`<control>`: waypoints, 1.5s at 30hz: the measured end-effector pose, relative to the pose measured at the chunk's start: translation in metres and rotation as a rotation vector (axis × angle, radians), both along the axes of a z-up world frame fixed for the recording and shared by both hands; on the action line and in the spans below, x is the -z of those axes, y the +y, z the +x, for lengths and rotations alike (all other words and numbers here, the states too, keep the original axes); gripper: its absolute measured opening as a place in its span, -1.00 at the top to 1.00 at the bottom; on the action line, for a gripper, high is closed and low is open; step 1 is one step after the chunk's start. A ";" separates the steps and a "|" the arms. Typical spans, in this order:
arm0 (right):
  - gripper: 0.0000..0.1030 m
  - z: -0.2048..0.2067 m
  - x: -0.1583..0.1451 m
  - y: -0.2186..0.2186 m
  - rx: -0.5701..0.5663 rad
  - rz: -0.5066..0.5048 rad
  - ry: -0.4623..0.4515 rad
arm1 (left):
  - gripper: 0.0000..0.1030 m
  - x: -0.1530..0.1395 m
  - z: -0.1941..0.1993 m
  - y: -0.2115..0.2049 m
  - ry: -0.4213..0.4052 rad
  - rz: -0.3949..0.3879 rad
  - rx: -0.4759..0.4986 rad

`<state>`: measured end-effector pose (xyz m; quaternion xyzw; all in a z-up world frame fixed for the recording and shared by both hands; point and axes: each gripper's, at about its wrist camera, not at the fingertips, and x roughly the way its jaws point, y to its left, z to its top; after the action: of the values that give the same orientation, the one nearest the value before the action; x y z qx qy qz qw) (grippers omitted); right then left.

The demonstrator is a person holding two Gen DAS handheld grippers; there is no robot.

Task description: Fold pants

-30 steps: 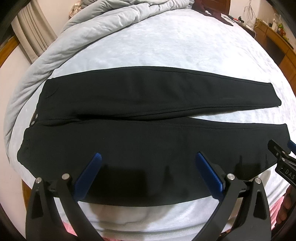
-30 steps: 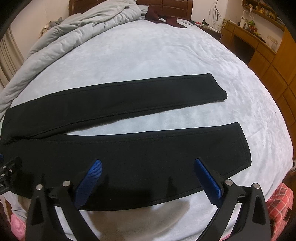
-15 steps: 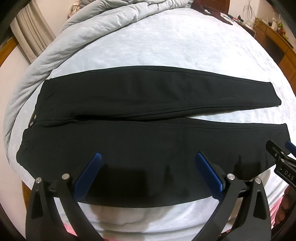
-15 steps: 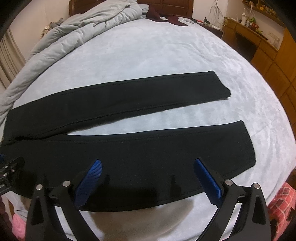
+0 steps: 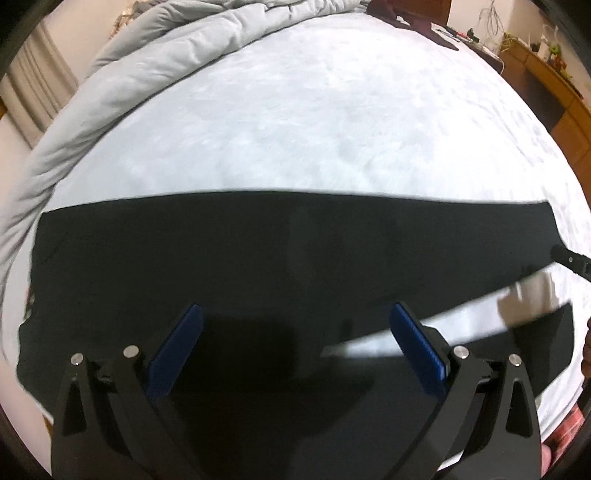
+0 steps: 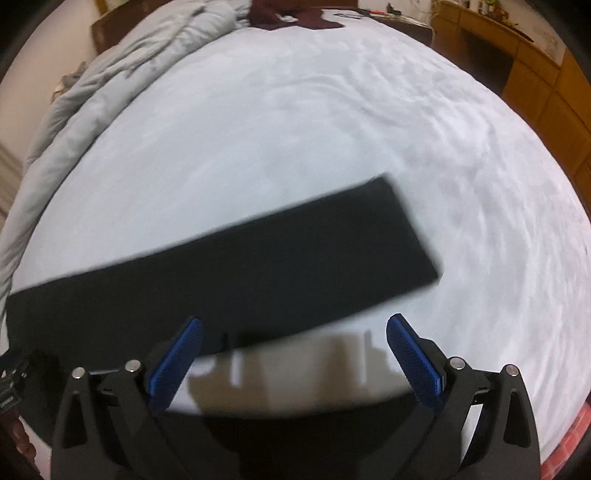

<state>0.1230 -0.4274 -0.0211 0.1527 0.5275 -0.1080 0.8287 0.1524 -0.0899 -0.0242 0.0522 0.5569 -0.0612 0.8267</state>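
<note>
Pants [image 5: 258,266] are lying on the bed [image 5: 332,129]; both claws [image 5: 295,347] [image 6: 293,350] are gaping empty, now moving farther over the legs.

A pale blue sheet [image 5: 332,122] covers the bed. A rumpled grey quilt [image 5: 147,62] lies heaped along its far left side. A dark red garment [image 6: 291,16] sits at the far edge. Wooden cabinets [image 6: 535,74] stand along the right wall, and a curtain [image 5: 33,96] hangs at left.

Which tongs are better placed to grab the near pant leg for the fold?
Left tongs: open, directly over the black fabric pants. Right tongs, also open, frame mostly pale bedsheet.
</note>
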 end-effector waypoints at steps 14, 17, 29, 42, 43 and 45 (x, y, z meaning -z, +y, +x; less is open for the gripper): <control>-0.94 0.079 0.067 -0.088 -0.114 0.052 0.163 | -0.94 0.028 0.062 -0.064 0.055 -0.122 0.041; -0.78 0.081 0.071 -0.086 -0.144 0.048 0.162 | -0.94 0.033 0.068 -0.076 0.064 -0.109 0.049; 0.89 0.029 0.033 -0.111 -0.211 0.210 -0.043 | -0.94 0.045 0.077 -0.118 0.067 -0.095 0.110; 0.90 0.021 0.019 -0.128 -0.243 0.317 -0.154 | -0.94 0.068 0.119 -0.157 0.186 -0.238 0.381; 0.90 0.021 0.017 -0.128 -0.245 0.321 -0.161 | -0.94 0.070 0.121 -0.159 0.195 -0.246 0.406; 0.90 0.017 0.015 -0.132 -0.244 0.330 -0.173 | -0.94 0.074 0.124 -0.162 0.224 -0.268 0.460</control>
<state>0.1401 -0.5595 -0.0366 0.2302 0.4794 0.0944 0.8416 0.2765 -0.2524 -0.0983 0.0601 0.6053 -0.3256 0.7239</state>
